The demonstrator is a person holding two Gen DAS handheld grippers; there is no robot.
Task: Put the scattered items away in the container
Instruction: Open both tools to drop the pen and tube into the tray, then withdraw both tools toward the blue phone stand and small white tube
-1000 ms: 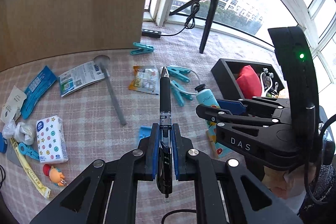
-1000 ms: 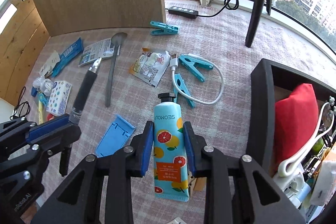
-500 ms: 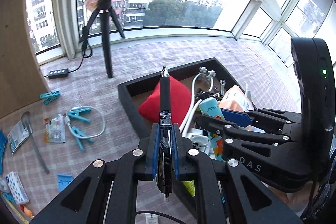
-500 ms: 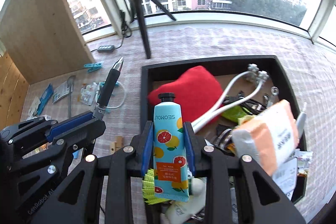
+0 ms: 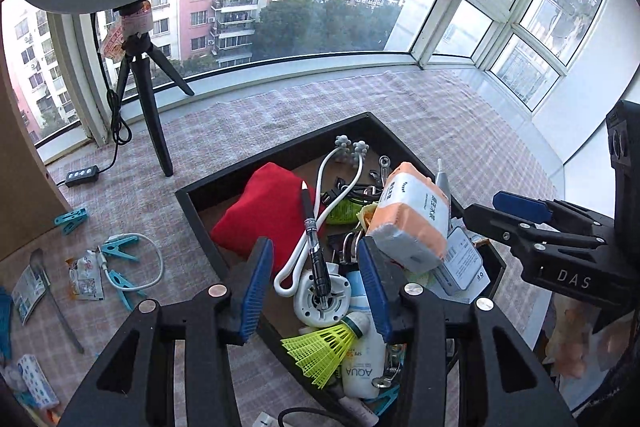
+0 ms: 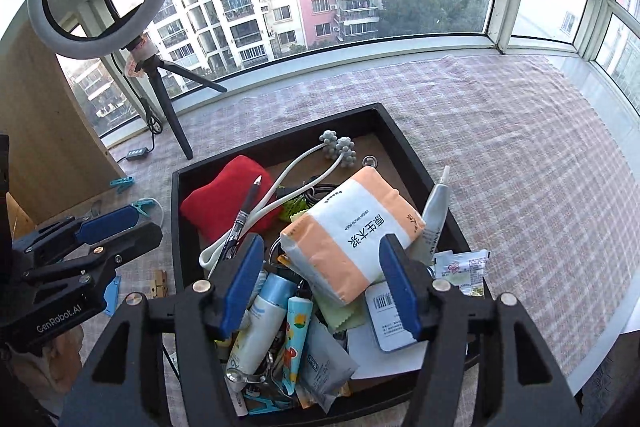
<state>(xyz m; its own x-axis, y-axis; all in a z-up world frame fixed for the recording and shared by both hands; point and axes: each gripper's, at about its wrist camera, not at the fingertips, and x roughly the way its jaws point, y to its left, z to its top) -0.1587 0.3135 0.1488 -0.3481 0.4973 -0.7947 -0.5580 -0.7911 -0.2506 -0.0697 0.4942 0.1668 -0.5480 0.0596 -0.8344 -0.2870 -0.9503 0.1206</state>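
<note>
The black tray (image 5: 200, 227) holds several items, among them a red pouch (image 5: 260, 211) and an orange-and-white tissue pack (image 6: 352, 227). My left gripper (image 5: 316, 291) hovers over the tray's near-left corner with its jaws opening. The black pen (image 5: 314, 251) lies loose between them on the pile, touching neither pad. Over the tray's near side, my right gripper (image 6: 322, 285) also has its jaws opening, with nothing held. The fruit-patterned hand cream tube (image 6: 296, 331) lies in the tray below them. The pen (image 6: 244, 215) and the left gripper (image 6: 120, 231) also show in the right wrist view.
On the checkered cloth left of the tray lie teal clothespins (image 5: 120, 251), a white cable (image 5: 156, 259), a sachet (image 5: 86, 277), a spoon (image 5: 52, 291) and a small tissue pack (image 5: 36, 383). A ring-light tripod (image 5: 148, 95) and power strip (image 5: 82, 175) stand behind, by the window.
Both grippers swung from the scattered items over to the tray. Both then opened: the pen left the left pads and the hand cream tube dropped from the right ones into the tray.
</note>
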